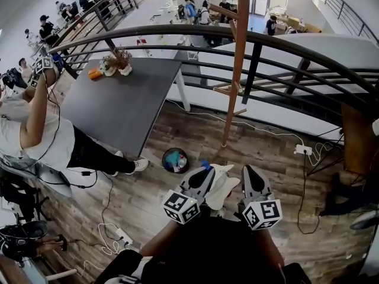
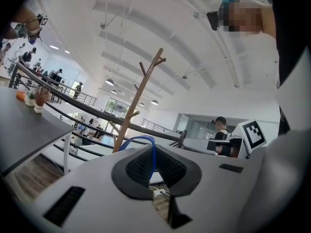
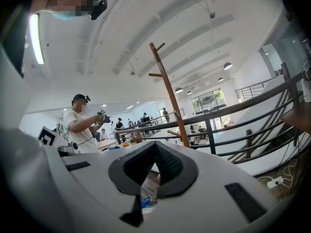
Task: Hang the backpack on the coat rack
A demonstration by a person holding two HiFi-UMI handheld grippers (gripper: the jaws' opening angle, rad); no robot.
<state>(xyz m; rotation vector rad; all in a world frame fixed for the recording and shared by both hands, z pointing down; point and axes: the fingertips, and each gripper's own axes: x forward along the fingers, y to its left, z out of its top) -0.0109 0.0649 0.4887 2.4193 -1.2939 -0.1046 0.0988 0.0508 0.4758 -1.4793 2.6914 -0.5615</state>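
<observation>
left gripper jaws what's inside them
A thin blue loop sticks up between the pads of the left gripper, which is shut on it. What the loop joins below is covered by the gripper's own body.

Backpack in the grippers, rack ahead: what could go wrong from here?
The left gripper pinches only the thin blue loop of the backpack, so it could slip out. The coat rack is a slim pole, so a snagged loop might rock it. A white cable and a bin lie on the floor between.
</observation>
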